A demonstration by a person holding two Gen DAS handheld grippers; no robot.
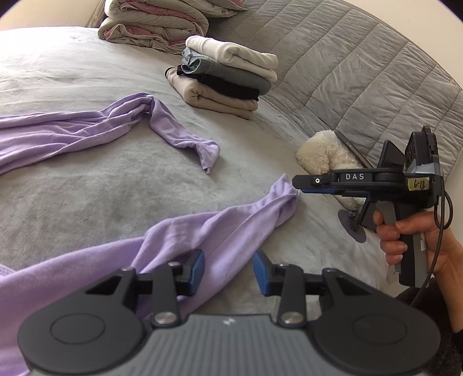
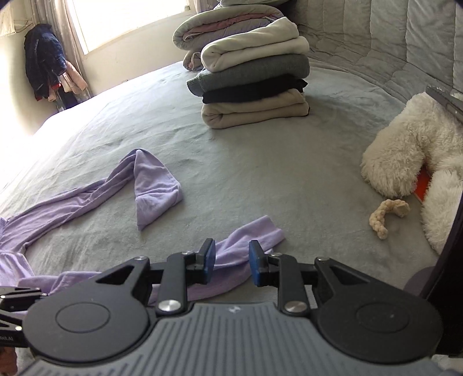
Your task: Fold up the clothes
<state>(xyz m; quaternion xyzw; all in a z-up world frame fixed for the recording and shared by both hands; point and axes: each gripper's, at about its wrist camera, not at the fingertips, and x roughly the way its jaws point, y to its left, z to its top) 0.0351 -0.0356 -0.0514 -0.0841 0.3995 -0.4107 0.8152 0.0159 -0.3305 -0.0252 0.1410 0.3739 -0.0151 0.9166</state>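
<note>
Left wrist view: the left gripper (image 1: 228, 270) hangs with jaws apart over the lilac garment (image 1: 202, 231) at lower centre, gripping nothing. At mid right the right gripper (image 1: 296, 185) meets the sleeve's end; its fingers stand apart in the right wrist view.

I am looking across a wide bed (image 2: 260, 162) covered in a grey blanket. A grey quilted headboard (image 1: 361, 66) runs along its far side. Bright daylight pours through a window (image 2: 127, 20) with a pale curtain (image 2: 58, 17), washing out the bed's left edge. Dark clothes (image 2: 43, 57) hang in the cream-walled corner beside it.
</note>
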